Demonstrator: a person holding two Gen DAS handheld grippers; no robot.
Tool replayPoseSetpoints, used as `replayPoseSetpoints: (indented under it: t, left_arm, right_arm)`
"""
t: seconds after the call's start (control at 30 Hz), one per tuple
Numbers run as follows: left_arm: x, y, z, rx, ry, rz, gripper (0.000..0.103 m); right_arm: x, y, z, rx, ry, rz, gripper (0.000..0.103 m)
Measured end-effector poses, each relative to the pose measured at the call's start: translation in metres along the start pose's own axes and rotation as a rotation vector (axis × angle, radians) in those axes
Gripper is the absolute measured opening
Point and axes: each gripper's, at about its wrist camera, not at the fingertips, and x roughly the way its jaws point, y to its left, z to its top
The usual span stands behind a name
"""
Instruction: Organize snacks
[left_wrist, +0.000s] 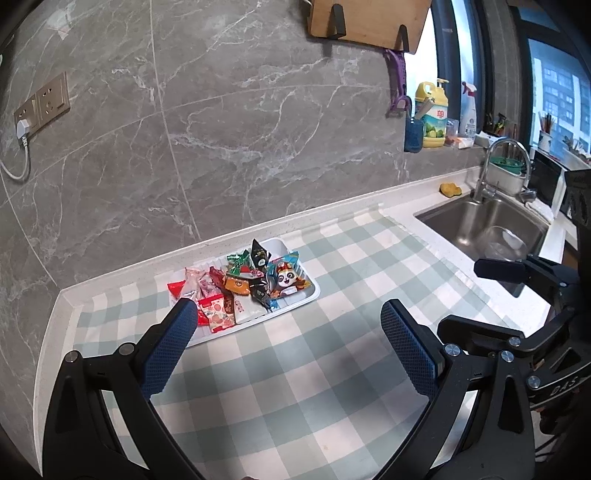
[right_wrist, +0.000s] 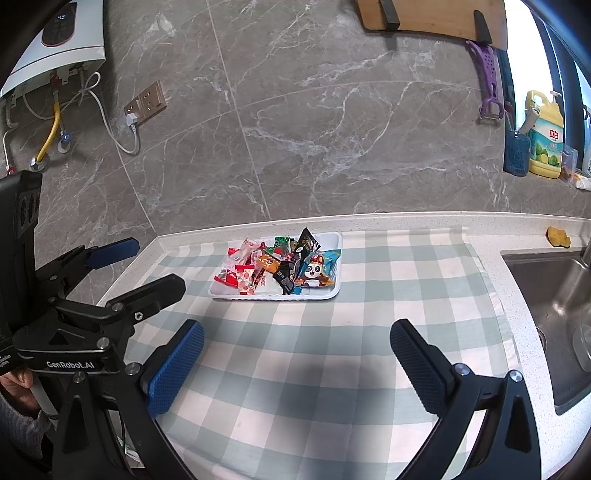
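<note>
A white tray (left_wrist: 308, 295) (right_wrist: 332, 293) sits on the checked cloth near the back wall, filled with several snack packets. A blue panda packet (left_wrist: 286, 278) (right_wrist: 316, 271) lies at its right side, and red and pink packets (left_wrist: 218, 308) (right_wrist: 242, 277) at its left. My left gripper (left_wrist: 288, 314) hovers open above the cloth just in front of the tray, nothing between its fingers. My right gripper (right_wrist: 295, 332) is open too, held over the cloth short of the tray. Each gripper shows at the edge of the other's view.
The green-and-white checked cloth (left_wrist: 295, 387) (right_wrist: 295, 387) covers the counter. A steel sink (left_wrist: 476, 225) (right_wrist: 546, 295) with a faucet (left_wrist: 491, 166) lies to the right, a yellow sponge (left_wrist: 450, 190) (right_wrist: 558, 236) behind it. Detergent bottle (left_wrist: 432, 114) (right_wrist: 545, 134) stands on the sill.
</note>
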Motion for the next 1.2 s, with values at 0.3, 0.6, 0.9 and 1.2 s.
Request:
replayPoseSetpoints:
  t: [0.3, 0.6, 0.9, 1.2]
  left_arm:
    - [-0.0044, -0.0021, 0.0005, 0.016, -0.026, 0.026, 0.101]
    - [-0.0017, -0.0032, 0.0002, 0.036, -0.027, 0.042, 0.101]
    - [-0.0001, -0.0015, 0.0004, 0.038, -0.023, 0.051, 0.101]
    - [0.0007, -0.0014, -0.0013, 0.043, -0.021, 0.056, 0.101]
  right_arm:
    - [0.0011, -0.0004, 0.0005, 0.003, 0.001, 0.001, 0.103]
    - [0.0022, -0.0020, 0.0013, 0.003, 0.004, 0.002, 0.103]
    - [0.0039, -0.0045, -0.0007, 0.008, 0.008, 0.001, 0.103]
    - [0.0071, -0.0052, -0.0019, 0.011, 0.011, 0.001, 0.103]
